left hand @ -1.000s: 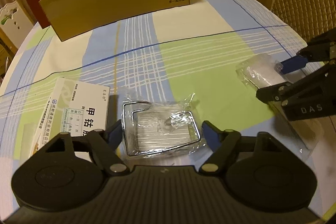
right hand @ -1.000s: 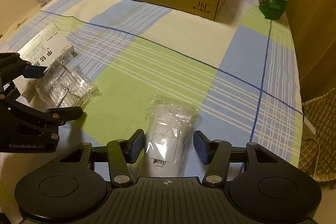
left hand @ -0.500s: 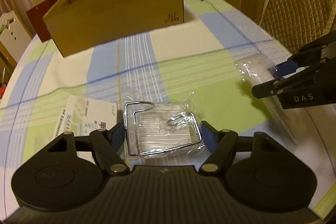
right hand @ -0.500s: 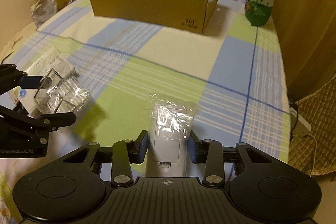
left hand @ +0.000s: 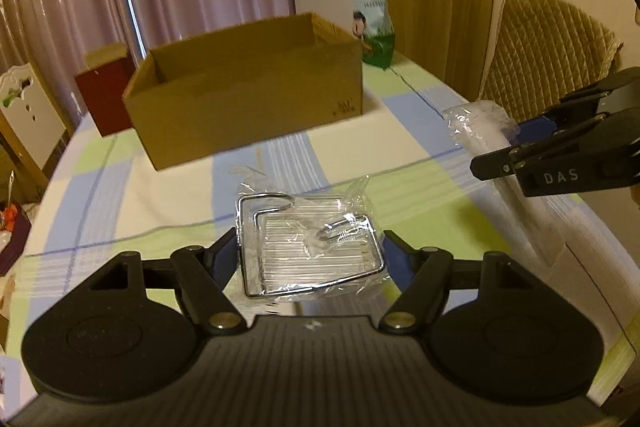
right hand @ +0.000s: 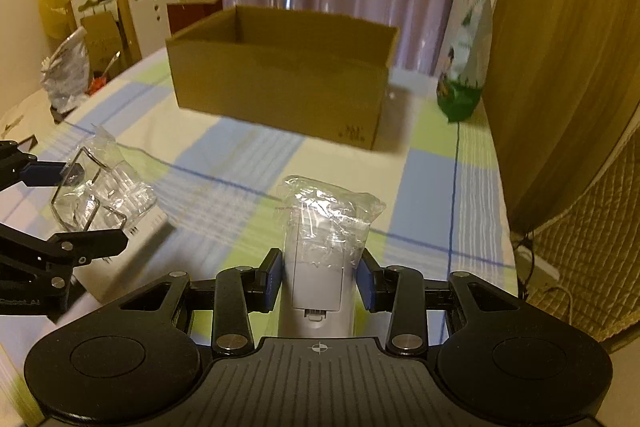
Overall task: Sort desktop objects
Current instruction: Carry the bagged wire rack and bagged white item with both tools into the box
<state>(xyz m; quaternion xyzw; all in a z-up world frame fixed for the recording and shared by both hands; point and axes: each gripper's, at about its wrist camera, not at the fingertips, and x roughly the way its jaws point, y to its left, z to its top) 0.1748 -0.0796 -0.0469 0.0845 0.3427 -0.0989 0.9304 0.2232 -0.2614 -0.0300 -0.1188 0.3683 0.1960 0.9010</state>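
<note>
Showing the left wrist view: the left gripper [left hand: 310, 253] grips a chrome wire rack sealed in a clear plastic bag [left hand: 308, 247] by its two sides. A second ago this rack lay on the checked blue, green and cream tablecloth [left hand: 132, 219] beside a white printed carton; it now hangs clear of the cloth, tipped level, facing the open brown cardboard box [left hand: 248, 111]. The carton is out of this view. At right, the right gripper [left hand: 532, 143] appears side-on, carrying its own bagged item.

Showing the right wrist view: the right gripper [right hand: 318, 283] is closed on a white plastic device in a crinkled clear bag [right hand: 324, 247], which a second ago rested on the cloth between parted fingers. It is now raised, nose towards the box [right hand: 280, 83]. The left gripper [right hand: 56, 195] stands at left with the rack [right hand: 96, 195] above the white carton [right hand: 120, 259].

Both lifts suggest a carry towards the box; both tools are held level, side by side.
</note>
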